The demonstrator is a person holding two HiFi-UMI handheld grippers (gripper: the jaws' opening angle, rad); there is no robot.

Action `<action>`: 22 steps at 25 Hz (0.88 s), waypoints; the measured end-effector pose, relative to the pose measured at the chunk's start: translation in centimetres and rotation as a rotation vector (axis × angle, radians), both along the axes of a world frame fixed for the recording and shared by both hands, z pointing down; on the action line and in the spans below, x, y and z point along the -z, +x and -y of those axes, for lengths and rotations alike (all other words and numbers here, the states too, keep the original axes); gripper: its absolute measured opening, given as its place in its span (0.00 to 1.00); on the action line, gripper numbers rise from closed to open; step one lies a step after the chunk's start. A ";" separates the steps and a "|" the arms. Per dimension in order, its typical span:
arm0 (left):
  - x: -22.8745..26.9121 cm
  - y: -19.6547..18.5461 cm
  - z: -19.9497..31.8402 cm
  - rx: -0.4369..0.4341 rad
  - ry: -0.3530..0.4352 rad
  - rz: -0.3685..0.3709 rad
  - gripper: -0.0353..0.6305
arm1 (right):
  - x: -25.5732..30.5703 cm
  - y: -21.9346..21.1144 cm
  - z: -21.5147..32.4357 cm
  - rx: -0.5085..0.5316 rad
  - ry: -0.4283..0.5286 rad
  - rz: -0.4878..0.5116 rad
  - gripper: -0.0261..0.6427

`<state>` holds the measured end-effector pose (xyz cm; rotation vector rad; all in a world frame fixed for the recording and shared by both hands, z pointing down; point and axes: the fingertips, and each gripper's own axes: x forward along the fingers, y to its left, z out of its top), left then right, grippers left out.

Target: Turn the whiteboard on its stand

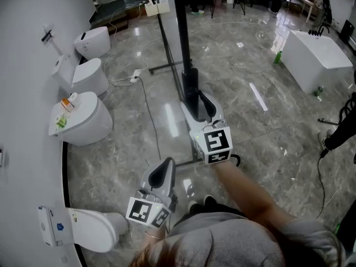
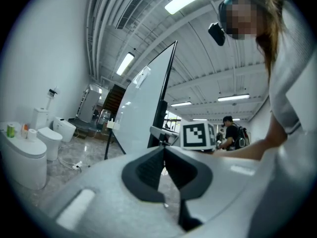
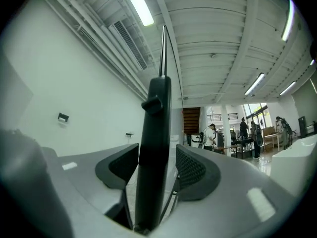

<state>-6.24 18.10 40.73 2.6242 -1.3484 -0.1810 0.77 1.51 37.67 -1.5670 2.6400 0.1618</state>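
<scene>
The whiteboard (image 1: 181, 26) stands edge-on ahead of me on its black stand (image 1: 161, 67). In the left gripper view the whiteboard (image 2: 143, 113) shows its white face, tilted. My right gripper (image 1: 199, 99) reaches up to the stand's black upright post (image 1: 191, 85). In the right gripper view that post (image 3: 154, 148) rises between the open jaws of my right gripper (image 3: 157, 157), with a gap showing at the right pad (image 3: 194, 168). My left gripper (image 1: 165, 166) hangs lower and nearer to me, apart from the board. The left gripper (image 2: 164, 150) has its jaws shut with nothing in them.
Several white toilets (image 1: 83, 118) line the wall at the left, one (image 1: 89, 230) near my left side. A cable (image 1: 147, 110) and power strip (image 1: 135, 75) lie on the marble floor. A white tub (image 1: 314, 57) stands at the right. People (image 3: 210, 135) stand far off.
</scene>
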 end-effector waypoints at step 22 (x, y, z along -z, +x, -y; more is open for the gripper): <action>0.4 3.7 -5.9 -0.098 0.082 0.040 0.05 | -1.5 -1.2 -20.6 0.324 -0.033 0.134 0.03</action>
